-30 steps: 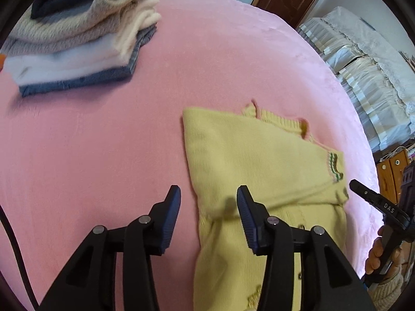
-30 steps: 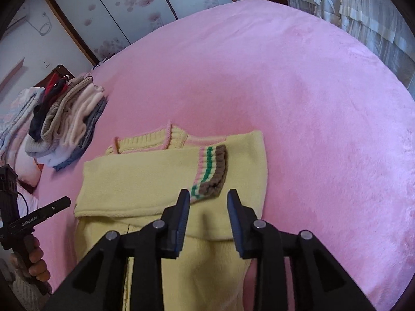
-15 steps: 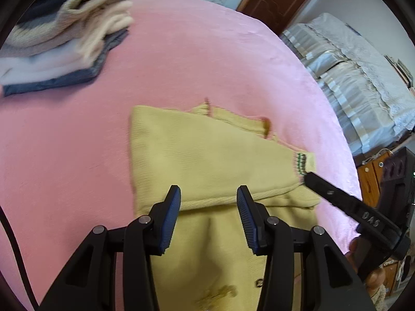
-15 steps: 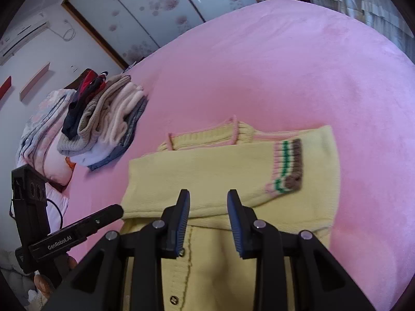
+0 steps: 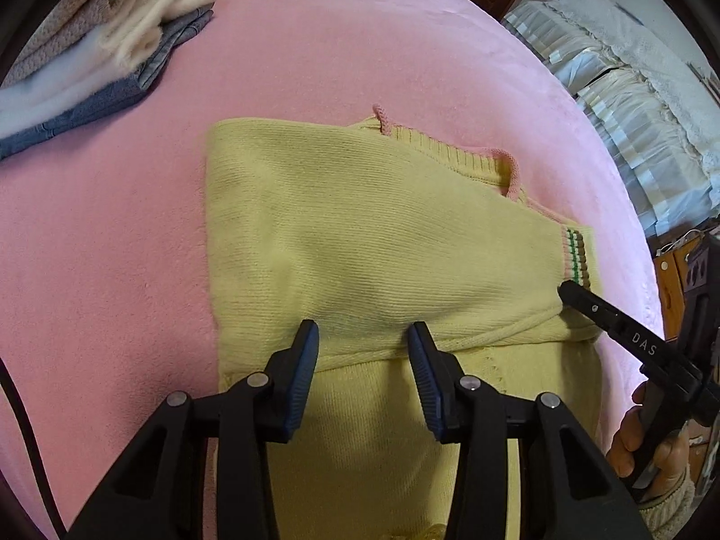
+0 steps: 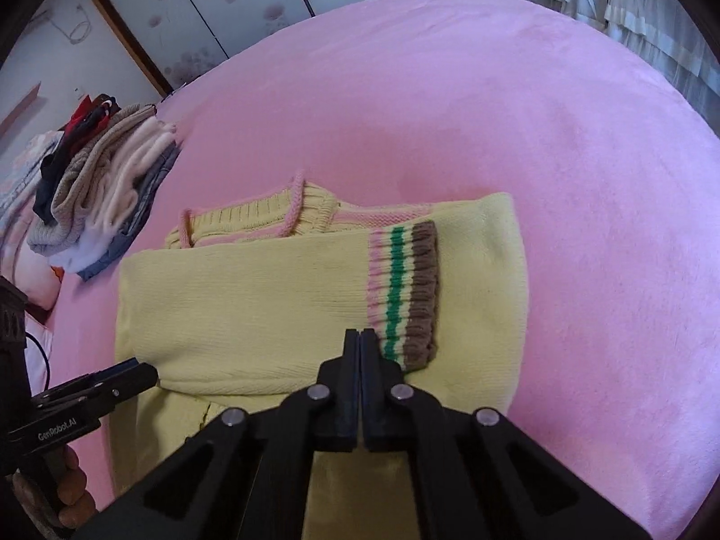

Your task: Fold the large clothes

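Note:
A yellow knit cardigan (image 5: 360,243) lies on the pink bed, sleeves folded across its chest; it also shows in the right wrist view (image 6: 252,301). One sleeve ends in a cuff (image 6: 405,292) striped pink, green and brown. My left gripper (image 5: 362,337) is open, its jaws just above the lower edge of the folded sleeve. My right gripper (image 6: 361,335) is shut with nothing between its jaws, its tips beside the striped cuff. The right gripper also shows at the right edge of the left wrist view (image 5: 571,290).
A stack of folded clothes (image 5: 90,54) sits at the far left of the pink bed (image 5: 112,247); it also shows in the right wrist view (image 6: 103,189). White bedding (image 5: 630,90) lies beyond the bed's right side. Sliding doors (image 6: 252,4) stand behind.
My right gripper has shut and moved up next to the striped cuff. My left gripper, still open, has shifted right over the cardigan, which now fills more of the view.

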A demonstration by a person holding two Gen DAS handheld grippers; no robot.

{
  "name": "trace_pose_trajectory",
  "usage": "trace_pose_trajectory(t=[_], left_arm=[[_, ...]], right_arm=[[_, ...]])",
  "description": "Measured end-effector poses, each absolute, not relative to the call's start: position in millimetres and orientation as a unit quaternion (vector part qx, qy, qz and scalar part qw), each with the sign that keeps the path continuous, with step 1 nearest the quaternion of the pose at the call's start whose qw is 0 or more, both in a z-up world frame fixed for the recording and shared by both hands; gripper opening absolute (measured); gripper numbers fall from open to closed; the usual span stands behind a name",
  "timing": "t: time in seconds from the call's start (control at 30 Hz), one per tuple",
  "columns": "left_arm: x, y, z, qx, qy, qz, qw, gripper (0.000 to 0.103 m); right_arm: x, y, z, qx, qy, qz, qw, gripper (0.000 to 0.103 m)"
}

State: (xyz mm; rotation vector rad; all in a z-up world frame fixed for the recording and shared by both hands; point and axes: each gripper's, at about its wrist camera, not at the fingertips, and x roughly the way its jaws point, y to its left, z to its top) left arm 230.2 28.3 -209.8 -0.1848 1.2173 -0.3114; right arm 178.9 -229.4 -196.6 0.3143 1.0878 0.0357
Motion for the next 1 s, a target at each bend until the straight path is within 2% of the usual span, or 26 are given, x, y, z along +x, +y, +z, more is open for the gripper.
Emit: trace_pose_trajectory(t=[0.23, 0.47, 1.0], left_arm=[[223.7, 38.5, -199.8, -0.116, 0.569, -0.16, 0.798, 0.044], [202.5, 47.6, -168.1, -0.088, 0.545, -0.136, 0.823, 0.062], [147.4, 50.7, -92.5, -0.039, 0.502, -0.105, 0.858, 0.067]], right_arm=[[177.0, -212.0, -185.8, 0.116, 0.509, 0.012, 0.853, 0.003], [156.2, -208.7, -157.9, 0.113, 0.484, 0.033, 0.867, 0.003], [99.2, -202.5, -97.6, 0.11, 0.447, 0.051, 0.887, 0.003]])
